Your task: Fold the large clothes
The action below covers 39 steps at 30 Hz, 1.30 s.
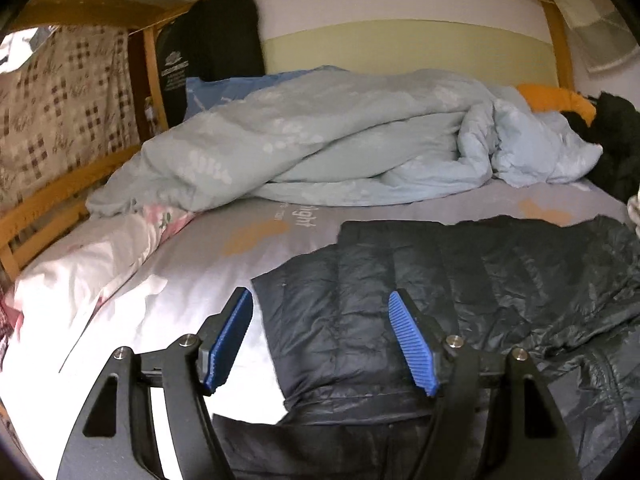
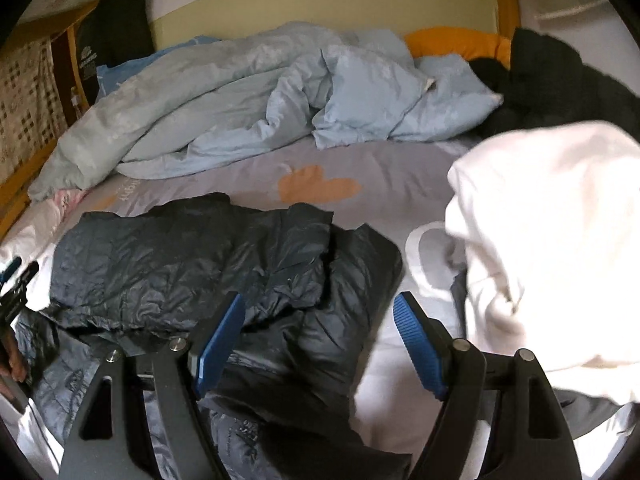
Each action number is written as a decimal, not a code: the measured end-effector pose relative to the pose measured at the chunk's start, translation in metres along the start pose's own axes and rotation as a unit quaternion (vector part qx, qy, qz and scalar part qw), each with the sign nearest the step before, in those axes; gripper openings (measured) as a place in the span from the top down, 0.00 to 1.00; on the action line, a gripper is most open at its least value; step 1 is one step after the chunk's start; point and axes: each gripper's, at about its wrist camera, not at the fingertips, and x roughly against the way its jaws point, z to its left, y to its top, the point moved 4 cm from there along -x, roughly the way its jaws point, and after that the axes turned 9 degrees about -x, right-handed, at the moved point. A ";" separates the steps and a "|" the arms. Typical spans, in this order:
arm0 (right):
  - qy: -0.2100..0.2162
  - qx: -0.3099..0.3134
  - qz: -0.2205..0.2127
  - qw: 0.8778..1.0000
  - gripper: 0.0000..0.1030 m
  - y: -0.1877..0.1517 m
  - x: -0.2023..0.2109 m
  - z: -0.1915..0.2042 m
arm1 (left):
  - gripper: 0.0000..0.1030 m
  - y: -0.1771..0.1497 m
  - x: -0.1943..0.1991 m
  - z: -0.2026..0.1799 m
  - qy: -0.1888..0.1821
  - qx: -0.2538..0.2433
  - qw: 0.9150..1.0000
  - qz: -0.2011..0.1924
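A dark navy puffer jacket (image 1: 460, 280) lies partly folded on the grey bed sheet (image 1: 192, 264). My left gripper (image 1: 320, 296) hovers open over its left edge. One blue pad (image 1: 230, 340) is above the sheet and the other above the jacket, and neither presses on the fabric. In the right wrist view the jacket (image 2: 180, 256) fills the lower left. My right gripper (image 2: 320, 300) stands open over its right edge with nothing clamped. The left gripper (image 2: 16, 276) and a hand show at the far left edge of that view.
A crumpled light blue duvet (image 1: 320, 140) lies across the back of the bed. A white garment (image 2: 540, 240) is heaped at the right, with black clothing (image 2: 560, 80) and an orange pillow (image 2: 452, 42) behind it. A wooden bed rail (image 1: 52, 196) runs along the left.
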 end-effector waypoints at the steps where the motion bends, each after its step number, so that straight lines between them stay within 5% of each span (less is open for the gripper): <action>1: 0.006 -0.004 -0.001 1.000 0.24 0.001 -0.001 0.000 | 0.29 0.000 0.000 0.003 0.008 -0.001 1.000 -0.002; 7: 0.011 0.014 -0.015 1.000 0.24 -0.003 -0.007 0.014 | 0.28 0.002 -0.029 0.014 0.063 -0.019 0.998 0.009; 15: 0.033 0.052 -0.012 0.998 0.24 -0.001 -0.020 0.045 | 0.28 -0.010 -0.071 0.001 0.026 -0.006 0.998 0.057; 19: -0.004 0.058 -0.025 0.998 0.24 0.000 -0.046 0.047 | 0.28 -0.016 -0.076 -0.005 0.028 -0.014 0.997 0.064; 25: -0.007 0.043 0.089 0.995 0.36 -0.020 -0.090 0.024 | 0.28 -0.023 -0.089 -0.008 0.028 -0.021 0.995 0.092; 33: -0.007 0.063 0.126 0.990 0.36 -0.032 -0.084 0.016 | 0.29 -0.029 -0.090 -0.016 0.035 -0.047 0.994 0.094; 35: -0.014 0.051 0.116 0.992 0.42 -0.028 -0.074 0.010 | 0.29 -0.030 -0.091 -0.015 0.024 -0.044 0.994 0.095; 39: 0.013 -0.021 -0.004 1.000 0.46 0.002 -0.027 -0.017 | 0.29 -0.029 -0.089 -0.011 -0.010 -0.027 0.996 0.088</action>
